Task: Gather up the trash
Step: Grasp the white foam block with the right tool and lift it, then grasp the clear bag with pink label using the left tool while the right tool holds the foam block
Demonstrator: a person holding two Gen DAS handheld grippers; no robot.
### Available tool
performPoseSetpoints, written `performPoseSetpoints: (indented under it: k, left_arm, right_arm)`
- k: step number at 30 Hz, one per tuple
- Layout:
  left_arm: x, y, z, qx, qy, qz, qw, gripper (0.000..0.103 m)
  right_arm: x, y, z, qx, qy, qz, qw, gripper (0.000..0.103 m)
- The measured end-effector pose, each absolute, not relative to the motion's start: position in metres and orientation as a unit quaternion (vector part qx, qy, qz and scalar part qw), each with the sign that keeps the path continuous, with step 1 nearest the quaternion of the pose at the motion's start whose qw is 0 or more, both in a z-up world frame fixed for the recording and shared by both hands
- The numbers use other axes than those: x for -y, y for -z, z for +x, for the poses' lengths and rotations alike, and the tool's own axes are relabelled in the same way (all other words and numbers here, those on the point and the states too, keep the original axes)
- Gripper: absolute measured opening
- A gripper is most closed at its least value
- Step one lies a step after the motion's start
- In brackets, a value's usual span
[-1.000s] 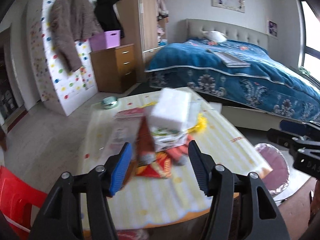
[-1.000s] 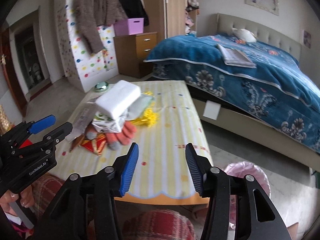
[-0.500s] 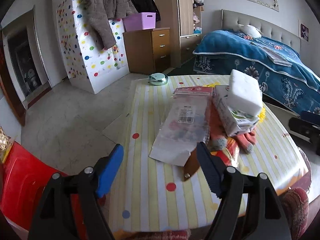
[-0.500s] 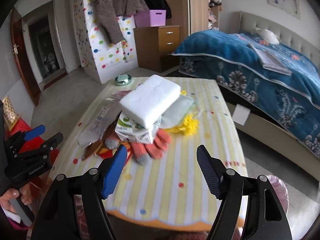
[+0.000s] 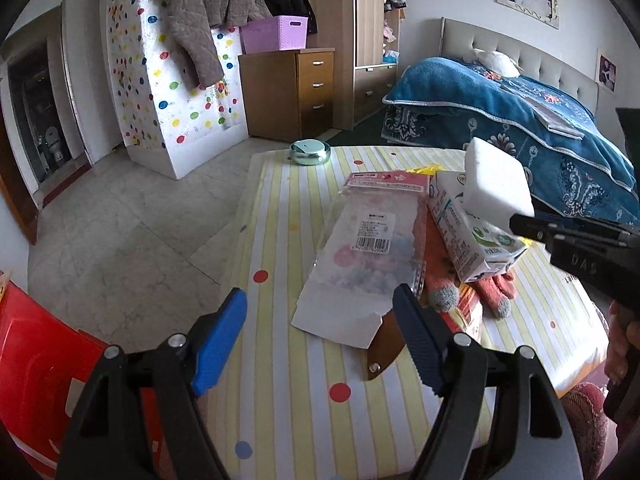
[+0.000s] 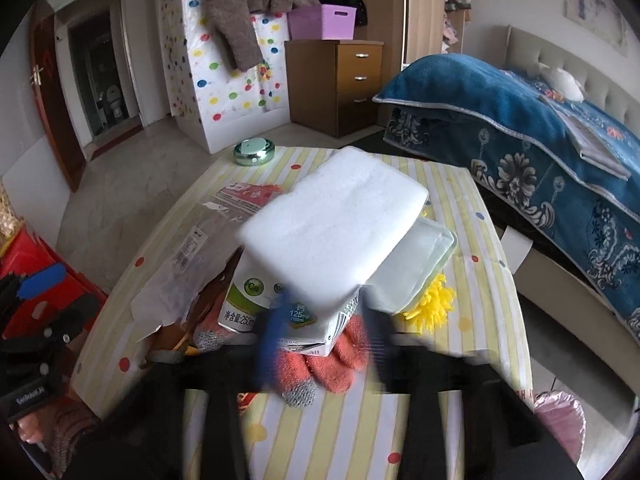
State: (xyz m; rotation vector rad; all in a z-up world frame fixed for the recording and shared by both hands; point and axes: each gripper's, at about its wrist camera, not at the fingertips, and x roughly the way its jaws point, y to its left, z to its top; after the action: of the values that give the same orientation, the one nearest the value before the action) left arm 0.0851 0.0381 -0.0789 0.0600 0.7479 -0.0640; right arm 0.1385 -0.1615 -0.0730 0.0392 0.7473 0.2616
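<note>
Left gripper point(image 5: 320, 320) sits low at the near-left edge of the striped table point(image 5: 280, 240), aimed across the tabletop toward the bed point(image 5: 500, 112). Jaws spread wide, nothing between them. Right fingertip point(image 5: 408, 312) overlaps the near corner of a clear plastic package point(image 5: 360, 256) in this view; real contact can't be judged. A brown flat piece point(image 5: 384, 344) pokes out from under that package, most of it hidden.

Right gripper point(image 6: 320, 328) is pushed in at the near edge of the table, pointed at the trash pile. It is heavily motion-blurred in the right wrist view: a blue streak and a dark streak stand either side of the milk carton point(image 6: 280, 312) corner and the orange glove point(image 6: 332, 364). Gap looks narrow, but I can't tell whether it is clamped or loose, or whether it grips anything. From the left wrist view only its black side shows, cut off at the right edge, with part of the holding hand point(image 5: 624, 340).

Trash pile is mid-table: white foam block point(image 6: 336, 228) on top of the carton, clear tray point(image 6: 412, 272) beside it, yellow tuft point(image 6: 432, 312) half hidden under the tray, red wrapper point(image 5: 468, 312) mostly covered by the glove. Small green round tin point(image 5: 310, 152) at the far edge, well apart from the pile.
</note>
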Motion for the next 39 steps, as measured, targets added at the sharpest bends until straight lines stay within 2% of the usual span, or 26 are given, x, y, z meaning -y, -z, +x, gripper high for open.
performPoseSetpoints:
  k: [5, 12, 22, 28, 32, 36, 39]
  left_arm:
    - [-0.031, 0.08, 0.086, -0.37, 0.047, 0.031, 0.927, 0.073]
    - [-0.003, 0.088, 0.102, -0.376, 0.066, 0.048, 0.923, 0.073]
    - [0.028, 0.109, 0.143, -0.402, 0.076, 0.08, 0.909, 0.063]
    - [0.026, 0.121, 0.159, -0.425, 0.08, 0.072, 0.899, 0.044]
    - [0.023, 0.116, 0.152, -0.417, 0.089, 0.063, 0.902, 0.019]
    - [0.017, 0.098, 0.141, -0.396, 0.092, 0.052, 0.912, 0.003]
    - [0.009, 0.076, 0.13, -0.369, 0.09, 0.045, 0.924, 0.001]
  right_arm:
    - [0.176, 0.06, 0.118, -0.332, -0.115, 0.017, 0.936, 0.021]
    - [0.21, 0.054, 0.091, -0.33, -0.081, 0.024, 0.94, 0.021]
    - [0.236, 0.064, 0.094, -0.337, -0.074, 0.044, 0.937, 0.022]
    - [0.239, 0.071, 0.097, -0.343, -0.076, 0.05, 0.935, 0.022]
    - [0.241, 0.073, 0.094, -0.345, -0.074, 0.052, 0.934, 0.022]
    - [0.241, 0.071, 0.089, -0.341, -0.074, 0.053, 0.936, 0.022]
    - [0.241, 0.068, 0.081, -0.336, -0.075, 0.055, 0.937, 0.022]
